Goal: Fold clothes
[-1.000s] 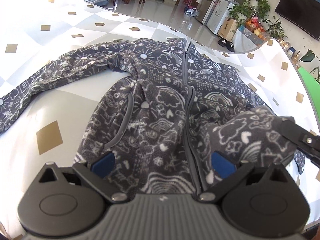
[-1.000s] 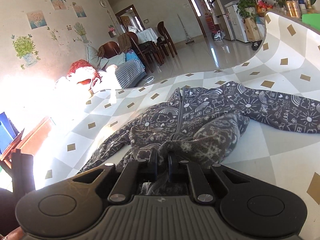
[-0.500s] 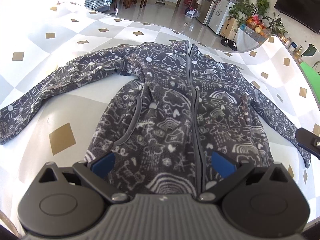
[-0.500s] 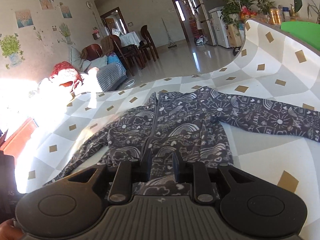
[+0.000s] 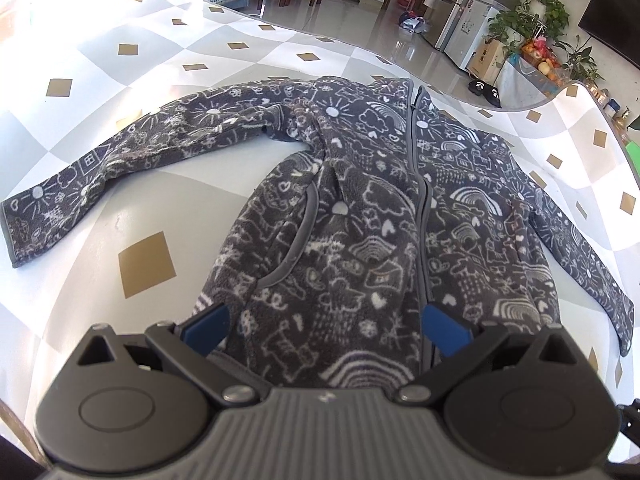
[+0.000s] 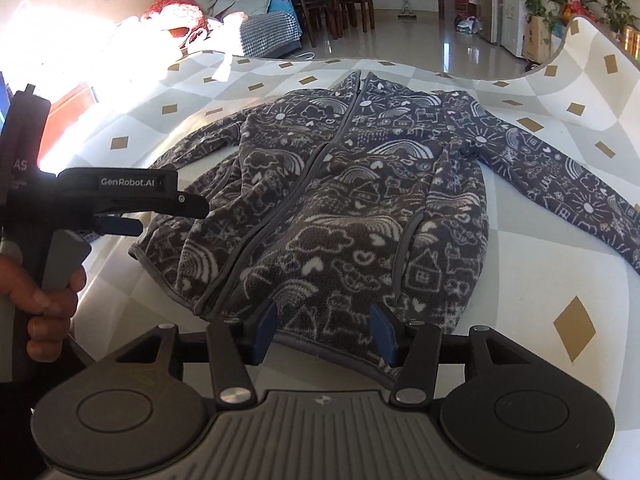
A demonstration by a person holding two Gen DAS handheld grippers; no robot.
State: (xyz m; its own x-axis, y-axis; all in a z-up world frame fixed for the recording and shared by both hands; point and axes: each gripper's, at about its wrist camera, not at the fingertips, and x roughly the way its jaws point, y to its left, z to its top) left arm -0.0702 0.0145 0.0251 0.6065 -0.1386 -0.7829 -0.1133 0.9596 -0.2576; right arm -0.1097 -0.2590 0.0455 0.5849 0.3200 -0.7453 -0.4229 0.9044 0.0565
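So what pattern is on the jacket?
Dark grey jacket with white doodles: rainbows, suns, hearts, houses. Right wrist view shows it best.

Harsh blown-out sunlight from the left, sharp focus, strong fisheye edge-bending.

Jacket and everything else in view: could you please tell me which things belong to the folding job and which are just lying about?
Job:
jacket, spread flat, zipped
left claw, open
right claw, open
tablecloth under it

Lying about:
chairs
fridge
plants
fruit
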